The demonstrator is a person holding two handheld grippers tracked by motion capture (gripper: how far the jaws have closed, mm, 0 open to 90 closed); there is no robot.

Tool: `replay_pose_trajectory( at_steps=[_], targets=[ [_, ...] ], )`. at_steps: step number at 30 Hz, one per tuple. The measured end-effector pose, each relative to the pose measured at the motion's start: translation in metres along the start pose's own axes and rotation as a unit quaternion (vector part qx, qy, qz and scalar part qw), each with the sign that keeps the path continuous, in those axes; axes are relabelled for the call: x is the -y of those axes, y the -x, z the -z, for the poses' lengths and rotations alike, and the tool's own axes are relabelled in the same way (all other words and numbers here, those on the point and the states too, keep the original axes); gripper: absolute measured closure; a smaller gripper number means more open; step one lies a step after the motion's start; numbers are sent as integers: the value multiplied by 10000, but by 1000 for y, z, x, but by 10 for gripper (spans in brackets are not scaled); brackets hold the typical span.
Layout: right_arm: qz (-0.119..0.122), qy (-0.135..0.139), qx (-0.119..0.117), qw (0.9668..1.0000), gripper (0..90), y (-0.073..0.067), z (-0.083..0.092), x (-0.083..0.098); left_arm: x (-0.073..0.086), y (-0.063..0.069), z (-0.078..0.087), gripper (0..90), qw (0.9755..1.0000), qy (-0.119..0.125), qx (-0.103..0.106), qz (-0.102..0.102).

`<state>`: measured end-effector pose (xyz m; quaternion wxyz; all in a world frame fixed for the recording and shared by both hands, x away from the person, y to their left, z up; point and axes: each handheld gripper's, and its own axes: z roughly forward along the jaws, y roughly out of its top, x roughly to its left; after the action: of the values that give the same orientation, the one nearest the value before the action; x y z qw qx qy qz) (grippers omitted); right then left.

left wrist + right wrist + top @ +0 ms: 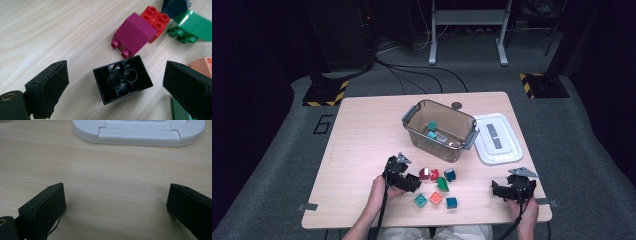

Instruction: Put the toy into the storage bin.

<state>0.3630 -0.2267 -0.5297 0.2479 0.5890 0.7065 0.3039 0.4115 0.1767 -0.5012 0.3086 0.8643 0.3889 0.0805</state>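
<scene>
- The black brick (122, 79) lies on the tabletop (50, 30) with its hollow underside turned up, between the wide-spread jaws of the left gripper (117, 87); neither jaw touches it, and bare wood shows on both sides.
- Just beyond it in the left gripper view sit a magenta brick (135, 33) lying on its side, a red brick (156, 20) touching that one, and a green brick (193, 26) further right.
- In the high view the left gripper (404, 177) sits close beside the cluster of loose bricks.
- The right gripper (115, 205) rests over bare tabletop with its jaws wide and nothing between them; a white lid (140, 131) lies ahead.
- A clear bin (439, 129) stands farther back.
</scene>
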Motion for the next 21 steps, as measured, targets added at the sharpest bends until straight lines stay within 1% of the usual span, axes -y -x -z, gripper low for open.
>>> replay_pose_trajectory(
  at_steps=[2,3,4,6,8,10,15,18,21],
  targets=[
    [-2,1,0,10000,15,0,0,0,2,0,-3,74,10000,-36,-18,-6],
    [-3,0,0,10000,15,0,0,0,2,0,-3,103,10000,-57,-30,-32],
    [-1,0,0,10000,15,0,0,0,3,0,-4,157,10000,-61,-28,-52],
    [-2,-1,1,10000,15,0,0,0,3,0,-4,220,10000,-44,-46,-69],
    [-1,-1,1,10000,15,0,0,0,4,0,-3,313,9999,-55,-63,-88],
    [-1,0,0,10000,15,0,0,0,4,-1,-3,369,9999,-48,-99,-107],
    [-2,0,1,10000,15,0,0,0,6,-1,-2,392,9998,-14,-131,-130],
    [-2,-1,0,10000,15,0,0,0,5,-2,1,395,9997,-22,-142,-201],
    [-2,-1,3,10000,14,0,0,0,2,-3,4,396,9998,17,-124,-169]
  ],
)
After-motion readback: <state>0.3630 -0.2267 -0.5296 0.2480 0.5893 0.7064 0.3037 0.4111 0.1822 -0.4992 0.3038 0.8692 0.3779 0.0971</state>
